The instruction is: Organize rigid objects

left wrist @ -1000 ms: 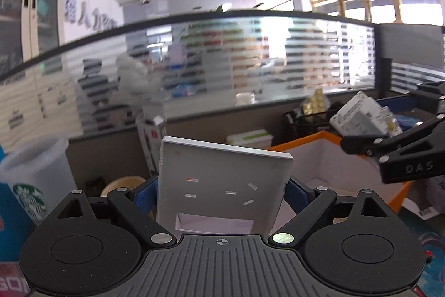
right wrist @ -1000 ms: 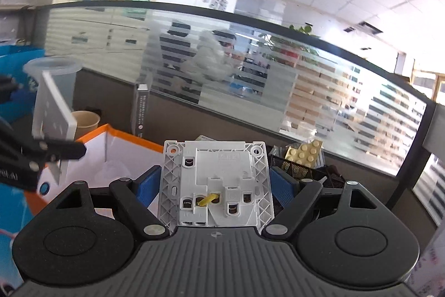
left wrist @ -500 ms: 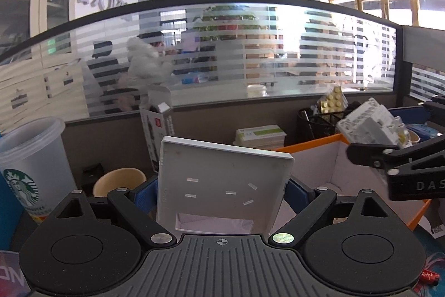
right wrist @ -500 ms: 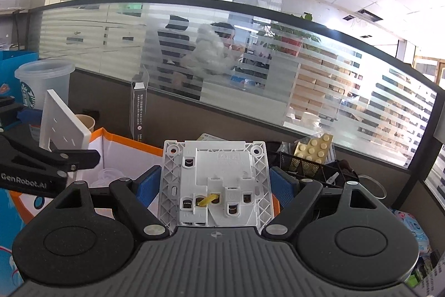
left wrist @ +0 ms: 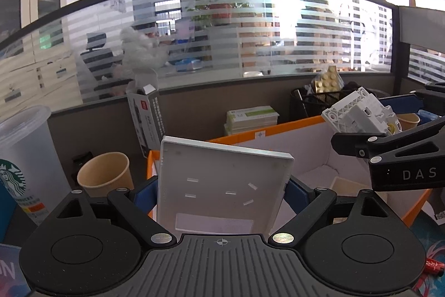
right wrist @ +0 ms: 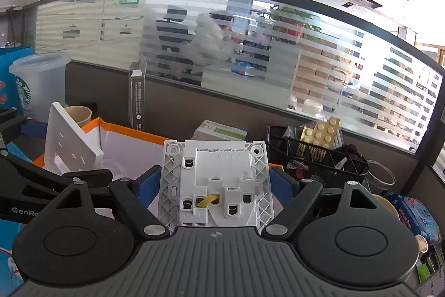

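Observation:
My left gripper [left wrist: 222,192] is shut on a white square cover plate [left wrist: 222,185], back side toward the camera, held upright above the near left corner of an orange-rimmed white box [left wrist: 292,139]. My right gripper [right wrist: 217,189] is shut on a white socket module [right wrist: 217,183], its rear terminals and a yellow clip facing the camera. In the left wrist view the socket module [left wrist: 361,113] shows at the right, over the box. In the right wrist view the cover plate [right wrist: 72,141] stands at the left over the box [right wrist: 133,146].
A frosted Starbucks cup [left wrist: 25,157] and a brown paper cup [left wrist: 105,171] stand left of the box. Behind it are a dark carton [left wrist: 144,116], stacked booklets [left wrist: 250,116] and a black mesh organizer [right wrist: 314,157] with a yellow brick plate [right wrist: 322,134]. A glass partition runs along the back.
Both grippers have tipped downward and sunk a little toward the box; more of the box interior and desk items shows. Both grips are unchanged.

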A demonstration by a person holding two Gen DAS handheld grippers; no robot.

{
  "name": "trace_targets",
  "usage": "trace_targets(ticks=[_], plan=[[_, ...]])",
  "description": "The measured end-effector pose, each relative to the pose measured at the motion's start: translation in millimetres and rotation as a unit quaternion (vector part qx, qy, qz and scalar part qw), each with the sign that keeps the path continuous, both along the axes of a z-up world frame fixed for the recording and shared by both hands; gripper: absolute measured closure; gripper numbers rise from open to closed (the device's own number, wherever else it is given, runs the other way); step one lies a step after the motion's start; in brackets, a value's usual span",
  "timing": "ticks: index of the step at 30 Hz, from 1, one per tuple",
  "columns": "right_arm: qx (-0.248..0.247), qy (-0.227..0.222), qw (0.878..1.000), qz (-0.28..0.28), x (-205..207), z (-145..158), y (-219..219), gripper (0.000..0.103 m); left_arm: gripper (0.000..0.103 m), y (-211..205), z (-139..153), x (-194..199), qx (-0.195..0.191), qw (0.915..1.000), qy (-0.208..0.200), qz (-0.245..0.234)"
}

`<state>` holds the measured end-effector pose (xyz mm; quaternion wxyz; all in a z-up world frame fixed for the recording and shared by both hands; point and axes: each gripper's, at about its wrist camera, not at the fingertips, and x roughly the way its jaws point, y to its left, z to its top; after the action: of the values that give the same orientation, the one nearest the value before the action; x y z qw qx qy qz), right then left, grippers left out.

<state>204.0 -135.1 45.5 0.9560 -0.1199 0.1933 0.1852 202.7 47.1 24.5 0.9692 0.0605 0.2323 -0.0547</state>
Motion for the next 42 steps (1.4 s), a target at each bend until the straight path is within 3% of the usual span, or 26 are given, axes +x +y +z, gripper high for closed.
trace_targets(ticks=[19,42], plan=[[-0.01,0.068,0.998,-0.002,22,-32,1,0.023,0.011,-1,-26,18,0.018,0.9993,0.034,0.002],[-0.056,0.126,0.991,-0.001,35,-53,10,0.022,0.01,-6,-27,18,0.037,0.9983,0.046,0.001]])
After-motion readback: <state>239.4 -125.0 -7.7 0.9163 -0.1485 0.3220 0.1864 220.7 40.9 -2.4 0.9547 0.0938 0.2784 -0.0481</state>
